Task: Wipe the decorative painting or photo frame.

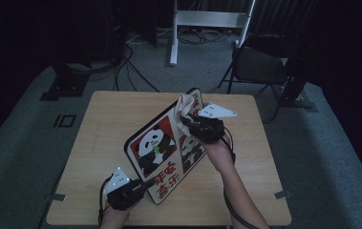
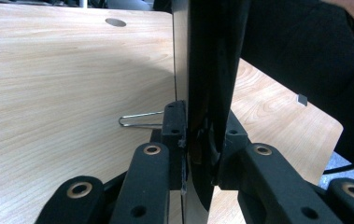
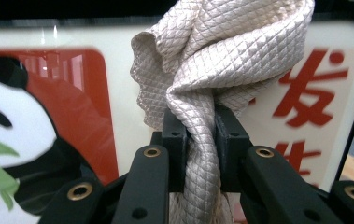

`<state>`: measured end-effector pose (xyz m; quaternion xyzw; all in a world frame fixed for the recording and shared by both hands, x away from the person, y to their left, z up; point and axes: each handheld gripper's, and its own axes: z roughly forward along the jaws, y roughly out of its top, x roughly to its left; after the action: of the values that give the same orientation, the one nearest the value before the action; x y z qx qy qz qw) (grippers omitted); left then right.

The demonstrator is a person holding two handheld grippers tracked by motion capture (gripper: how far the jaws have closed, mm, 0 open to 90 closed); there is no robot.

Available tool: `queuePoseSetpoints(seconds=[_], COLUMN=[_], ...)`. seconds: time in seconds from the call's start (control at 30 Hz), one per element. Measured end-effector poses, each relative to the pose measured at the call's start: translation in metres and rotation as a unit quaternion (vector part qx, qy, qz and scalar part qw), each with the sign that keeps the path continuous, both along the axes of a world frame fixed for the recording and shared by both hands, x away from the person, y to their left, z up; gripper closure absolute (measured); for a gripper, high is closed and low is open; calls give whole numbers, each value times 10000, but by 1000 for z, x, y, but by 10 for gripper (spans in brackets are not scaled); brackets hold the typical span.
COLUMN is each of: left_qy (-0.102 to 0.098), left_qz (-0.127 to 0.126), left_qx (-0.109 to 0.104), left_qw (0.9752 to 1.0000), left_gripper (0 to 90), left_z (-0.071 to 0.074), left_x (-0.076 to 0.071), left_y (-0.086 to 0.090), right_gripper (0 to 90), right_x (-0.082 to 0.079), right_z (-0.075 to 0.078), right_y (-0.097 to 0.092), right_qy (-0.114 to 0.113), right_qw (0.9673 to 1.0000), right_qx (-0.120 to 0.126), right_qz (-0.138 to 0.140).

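Note:
A panda picture board (image 1: 154, 143) with red characters stands tilted on its edge on the wooden table (image 1: 107, 119). My left gripper (image 1: 145, 185) is shut on the board's near lower edge; in the left gripper view its jaws (image 2: 202, 135) clamp the dark board (image 2: 212, 70) edge-on. My right gripper (image 1: 186, 119) is up at the board's far top part, shut on a bunched beige quilted cloth (image 1: 185, 102). In the right gripper view the cloth (image 3: 226, 60) is pinched between the jaws (image 3: 201, 135), right in front of the board's face (image 3: 48, 56).
A thin metal wire loop (image 2: 139, 120) lies on the table beside the board's edge. A round hole (image 2: 115, 22) sits in the tabletop. Beyond the table stand a dark folding chair (image 1: 260, 64) and a white frame (image 1: 207, 19), with cables on the floor.

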<state>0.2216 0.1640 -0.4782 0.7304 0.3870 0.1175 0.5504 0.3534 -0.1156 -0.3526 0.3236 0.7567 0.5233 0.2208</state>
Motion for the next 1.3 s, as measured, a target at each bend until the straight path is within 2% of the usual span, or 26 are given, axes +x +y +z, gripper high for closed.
queuePoseSetpoints(seconds=[0.27, 0.67, 0.97, 1.3], left_qy=[-30, -12, -34, -14], left_qz=[5, 4, 7, -3], left_qx=[55, 7, 35, -4], left_qw=[10000, 10000, 10000, 10000], left_gripper=[788, 788, 787, 786], left_z=[0, 0, 0, 0], left_x=[0, 0, 0, 0], left_y=[0, 0, -1, 0], right_gripper=[771, 770, 770, 770], right_x=[-1, -6, -9, -11], right_z=[-19, -47, -77, -102], right_y=[-5, -13, -21, -29], right_qy=[157, 397, 696, 929], right_qw=[9998, 9989, 9971, 9948], right_qx=[-81, -226, -297, -394], right_qz=[-12, -37, -99, -125])
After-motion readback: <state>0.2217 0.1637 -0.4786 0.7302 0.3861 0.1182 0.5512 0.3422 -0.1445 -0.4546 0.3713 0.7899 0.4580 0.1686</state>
